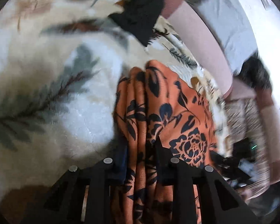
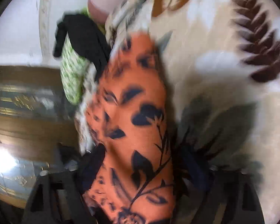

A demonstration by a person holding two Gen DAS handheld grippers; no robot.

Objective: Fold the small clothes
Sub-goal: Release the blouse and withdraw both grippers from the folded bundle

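An orange garment with a dark floral print hangs bunched between both grippers above a cream blanket with a leaf print. My left gripper is shut on a gathered fold of the orange garment. In the right wrist view the orange garment runs up from my right gripper, which is shut on it. Both views are blurred by motion. The jaw tips are partly hidden by the cloth.
A black garment and a green-and-white patterned one lie at the blanket's edge; the black one also shows in the right wrist view. A pink-edged bedding border runs along the right. A wooden and tiled floor lies beyond the blanket.
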